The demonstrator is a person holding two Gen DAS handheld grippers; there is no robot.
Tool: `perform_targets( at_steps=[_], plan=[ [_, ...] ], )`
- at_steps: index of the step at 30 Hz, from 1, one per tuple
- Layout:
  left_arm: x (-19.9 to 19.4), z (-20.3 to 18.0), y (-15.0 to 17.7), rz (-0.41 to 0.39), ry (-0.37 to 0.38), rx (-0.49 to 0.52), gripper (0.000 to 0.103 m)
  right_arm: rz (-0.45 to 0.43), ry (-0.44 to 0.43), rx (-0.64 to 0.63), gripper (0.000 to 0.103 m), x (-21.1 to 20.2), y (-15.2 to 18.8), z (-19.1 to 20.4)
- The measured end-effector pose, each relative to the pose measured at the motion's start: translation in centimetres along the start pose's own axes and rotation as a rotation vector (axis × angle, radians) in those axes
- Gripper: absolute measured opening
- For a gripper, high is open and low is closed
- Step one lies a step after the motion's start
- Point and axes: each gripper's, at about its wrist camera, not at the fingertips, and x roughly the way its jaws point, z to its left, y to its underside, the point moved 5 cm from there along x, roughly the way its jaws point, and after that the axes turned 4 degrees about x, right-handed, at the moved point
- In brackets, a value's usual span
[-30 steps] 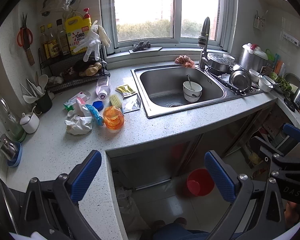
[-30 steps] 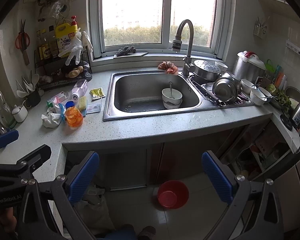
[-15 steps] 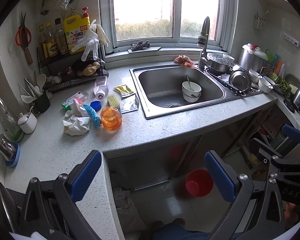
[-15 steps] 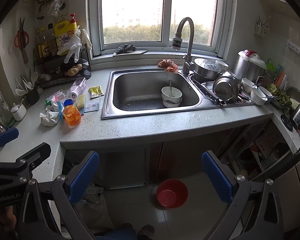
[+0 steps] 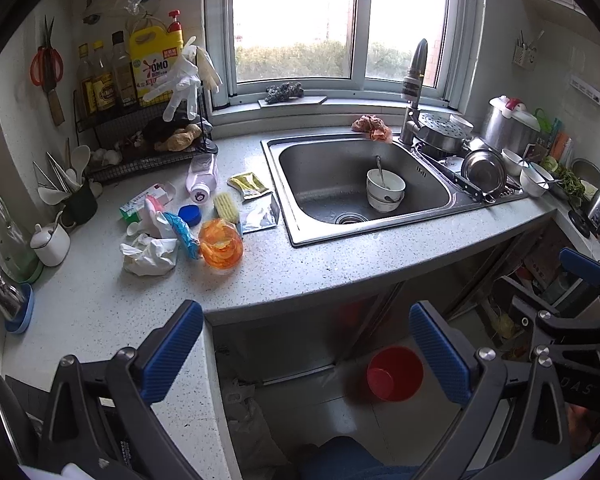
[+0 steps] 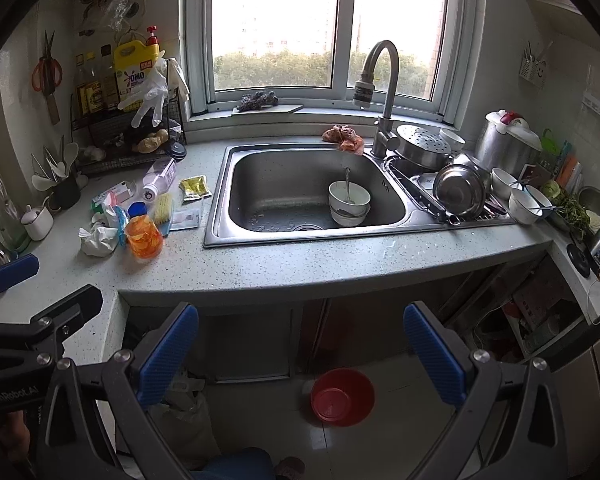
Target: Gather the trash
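Trash lies in a heap on the counter left of the sink: a crumpled white tissue (image 5: 150, 256) (image 6: 98, 240), an orange plastic cup (image 5: 221, 245) (image 6: 143, 237), a blue wrapper (image 5: 186, 234), a blue cap (image 5: 190, 214), a toppled pale bottle (image 5: 202, 178) (image 6: 160, 178), a yellow sachet (image 5: 247, 184) (image 6: 195, 187) and a silver pouch (image 5: 260, 216). My left gripper (image 5: 304, 356) is open and empty, held back from the counter edge. Also open and empty, my right gripper (image 6: 300, 356) hangs over the floor before the cabinet.
The steel sink (image 6: 316, 196) holds stacked bowls (image 6: 348, 204) with a spoon. A dish rack with pots (image 6: 456, 192) is on the right, a bottle shelf (image 5: 140, 136) at back left. On the floor stand a red bucket (image 6: 342, 396) and a bag (image 5: 248, 420).
Both views have drifted slightly; the left gripper's view shows the trash heap a little nearer and higher in frame. Both grippers stay open and empty.
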Motion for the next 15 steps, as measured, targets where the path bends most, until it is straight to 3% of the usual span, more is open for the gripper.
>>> perform_targets(
  at_steps=[5,15],
  plan=[
    [0.9,1.6,-0.7,0.033,-0.024,-0.034,0.103,0.001,-0.024,-0.035,0.103,1.0,-1.2,1.3],
    [5.5,8.2,-3.3,0.094,-0.153,-0.124,0.103,0.053,-0.091,-0.127,0.103,6.8,-4.8,6.2]
  ],
)
